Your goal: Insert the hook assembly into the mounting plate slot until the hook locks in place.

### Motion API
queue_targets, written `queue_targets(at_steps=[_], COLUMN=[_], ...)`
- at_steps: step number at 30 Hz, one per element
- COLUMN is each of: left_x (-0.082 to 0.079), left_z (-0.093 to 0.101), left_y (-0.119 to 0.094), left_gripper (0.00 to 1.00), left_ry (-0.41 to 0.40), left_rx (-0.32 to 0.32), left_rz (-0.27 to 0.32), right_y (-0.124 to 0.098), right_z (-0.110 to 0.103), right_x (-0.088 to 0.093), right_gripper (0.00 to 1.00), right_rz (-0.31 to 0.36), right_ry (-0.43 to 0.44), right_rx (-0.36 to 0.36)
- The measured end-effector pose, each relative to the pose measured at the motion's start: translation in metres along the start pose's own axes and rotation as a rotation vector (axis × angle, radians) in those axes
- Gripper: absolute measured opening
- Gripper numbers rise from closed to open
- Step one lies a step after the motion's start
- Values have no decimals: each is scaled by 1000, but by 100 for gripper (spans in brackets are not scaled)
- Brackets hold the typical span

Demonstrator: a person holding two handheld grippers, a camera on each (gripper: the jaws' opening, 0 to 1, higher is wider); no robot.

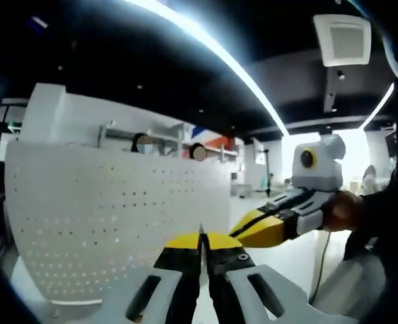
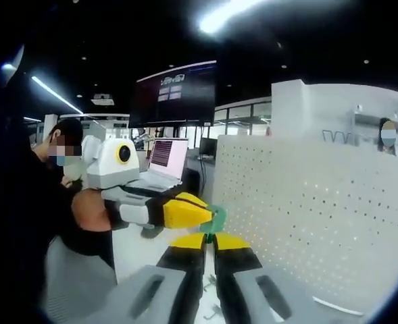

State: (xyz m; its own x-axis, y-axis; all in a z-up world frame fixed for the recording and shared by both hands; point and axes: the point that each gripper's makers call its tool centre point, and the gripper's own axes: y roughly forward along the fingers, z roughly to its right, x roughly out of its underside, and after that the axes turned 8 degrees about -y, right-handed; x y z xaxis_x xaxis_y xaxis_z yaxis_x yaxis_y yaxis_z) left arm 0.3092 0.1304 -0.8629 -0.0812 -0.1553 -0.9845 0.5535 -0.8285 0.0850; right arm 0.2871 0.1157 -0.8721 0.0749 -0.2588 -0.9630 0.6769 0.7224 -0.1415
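L gripper (image 2: 209,214) clamped on green hook assy (image 2: 217,217) | R gripper (image 2: 209,244) jaws together, nothing seen btwn tips; tips just under hook | pegboard plate (image 2: 320,202) upright, near, apart from hook | status: hook in hand, not yet in slot; insert + lock left to do

- A white table (image 2: 144,260) carries the upright white perforated panel (image 1: 117,216).
- An open laptop (image 2: 159,165) sits farther back on a desk.
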Motion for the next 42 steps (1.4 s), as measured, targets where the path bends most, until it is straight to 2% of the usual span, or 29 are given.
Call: queue_targets(at_steps=[16, 23, 28, 35, 42], left_x=[-1, -1, -3, -5, -4], left_z=[0, 0, -1, -2, 1], left_y=[-1, 1, 1, 1, 1], left_gripper=[2, 6, 3, 2, 7], left_ry=[-38, -67, -73, -32, 31], left_rx=[-3, 0, -12, -36, -52], left_rz=[0, 3, 11, 11, -1], right_y=[-1, 1, 1, 1, 2], right_z=[2, 4, 4, 6, 7], right_x=[0, -1, -3, -5, -4], right_gripper=[2, 2, 1, 1, 1], right_rz=[4, 4, 14, 23, 20], right_ry=[-12, -23, -19, -10, 0], right_rx=[4, 16, 24, 37, 51])
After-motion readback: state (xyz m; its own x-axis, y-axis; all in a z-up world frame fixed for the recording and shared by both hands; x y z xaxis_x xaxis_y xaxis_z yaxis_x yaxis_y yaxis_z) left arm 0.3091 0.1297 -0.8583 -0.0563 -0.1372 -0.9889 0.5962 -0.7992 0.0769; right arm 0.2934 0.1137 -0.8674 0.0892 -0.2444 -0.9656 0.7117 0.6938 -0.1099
